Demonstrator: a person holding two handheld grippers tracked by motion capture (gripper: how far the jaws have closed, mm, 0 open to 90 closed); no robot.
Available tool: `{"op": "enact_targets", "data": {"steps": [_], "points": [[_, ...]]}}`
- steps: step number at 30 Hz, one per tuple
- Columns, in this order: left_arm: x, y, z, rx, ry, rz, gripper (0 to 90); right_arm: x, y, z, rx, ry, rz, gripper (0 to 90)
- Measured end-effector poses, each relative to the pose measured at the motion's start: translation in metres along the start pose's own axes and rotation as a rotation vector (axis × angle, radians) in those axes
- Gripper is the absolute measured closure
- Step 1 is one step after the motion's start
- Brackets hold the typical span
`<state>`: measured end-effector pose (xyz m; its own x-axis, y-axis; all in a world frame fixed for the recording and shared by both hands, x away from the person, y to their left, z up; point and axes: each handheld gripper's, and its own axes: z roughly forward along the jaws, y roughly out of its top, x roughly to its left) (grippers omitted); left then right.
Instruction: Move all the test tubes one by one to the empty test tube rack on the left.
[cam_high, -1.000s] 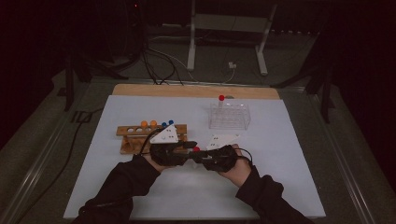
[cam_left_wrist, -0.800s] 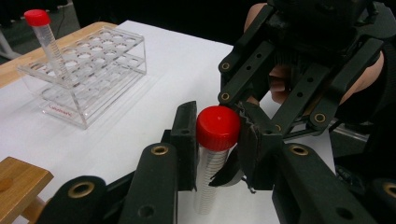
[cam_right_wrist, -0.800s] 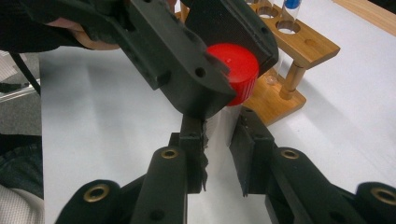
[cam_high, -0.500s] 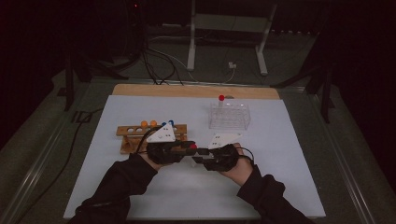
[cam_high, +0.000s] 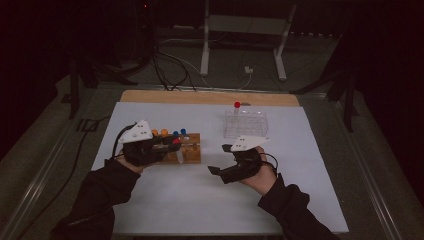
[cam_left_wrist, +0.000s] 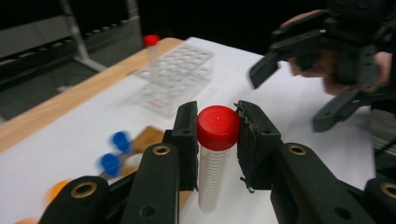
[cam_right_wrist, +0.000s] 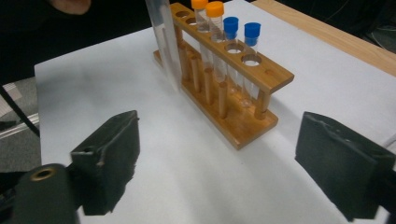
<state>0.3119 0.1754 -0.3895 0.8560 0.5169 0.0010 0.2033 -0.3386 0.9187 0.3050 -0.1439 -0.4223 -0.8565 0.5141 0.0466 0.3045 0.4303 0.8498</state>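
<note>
**Red-capped tube passed to the left gripper**

Over the white table in the high view, the left gripper holds a clear plastic tube with a red screw cap beside the wooden tube rack; the right gripper has just been opening, nothing between its jaws.

In the left gripper view, the jaws are clamped on the cap. Keep the tube upright over a free hole. The printed scale is not readable.

In the right gripper view, the jaws stand apart.
</note>
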Motion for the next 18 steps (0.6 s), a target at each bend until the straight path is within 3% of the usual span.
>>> {"op": "enact_targets", "data": {"steps": [2, 4, 12, 18], "points": [[0.005, 0.000, -0.010, -0.004, 0.026, -0.006, 71.7, 0.000, 0.000, 0.000, 0.002, 0.005, 0.003, 2.5], [0.010, 0.000, -0.018, -0.009, 0.052, -0.009, 71.7, -0.001, 0.000, -0.001, 0.002, 0.016, 0.004, 0.0], [0.031, 0.000, -0.044, -0.019, 0.140, -0.033, 71.7, -0.003, 0.000, -0.003, -0.004, 0.017, 0.007, 0.0], [0.051, -0.004, -0.054, -0.027, 0.221, -0.053, 71.8, -0.005, 0.000, -0.005, -0.011, 0.014, 0.009, 0.0]]}}
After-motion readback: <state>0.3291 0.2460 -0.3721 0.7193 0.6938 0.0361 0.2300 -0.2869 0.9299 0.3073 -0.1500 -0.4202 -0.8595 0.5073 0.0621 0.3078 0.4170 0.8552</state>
